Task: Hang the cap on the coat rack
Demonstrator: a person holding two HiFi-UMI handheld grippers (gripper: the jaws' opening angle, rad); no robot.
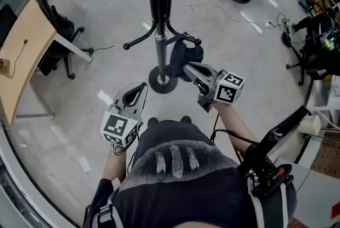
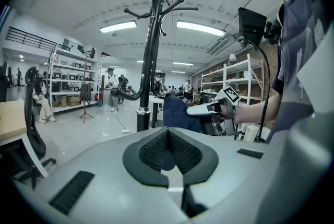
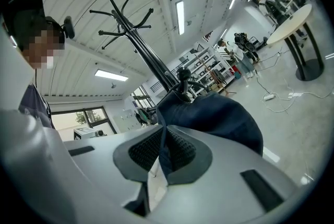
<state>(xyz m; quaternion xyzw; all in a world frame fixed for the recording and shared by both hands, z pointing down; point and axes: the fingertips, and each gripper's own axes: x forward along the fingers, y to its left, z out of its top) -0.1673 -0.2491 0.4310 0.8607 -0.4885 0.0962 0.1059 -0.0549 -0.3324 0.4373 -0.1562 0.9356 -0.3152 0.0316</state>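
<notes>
A person stands on a grey concrete floor (image 1: 239,62), facing a tall black metal coat rack (image 1: 159,3) (image 2: 148,61) (image 3: 151,61) with a round base and curved hooks. The right gripper (image 1: 187,67) (image 3: 163,137), a grey two-jaw tool with a marker cube, reaches out level towards the pole. Its jaws are pressed together on a fold of a dark navy fabric cap (image 1: 186,57) (image 2: 177,113) (image 3: 219,118). The cap hangs in the air just beside the pole, up against one of the lower curved hooks. Whether it rests on that hook is not clear.

The left gripper (image 1: 142,86) (image 2: 168,134) is held lower and nearer the person's body, well apart from the cap. Its ribbed black pads meet with nothing between them.

A pale wooden desk (image 1: 21,57) and a black office chair (image 1: 58,25) stand off to the left.
</notes>
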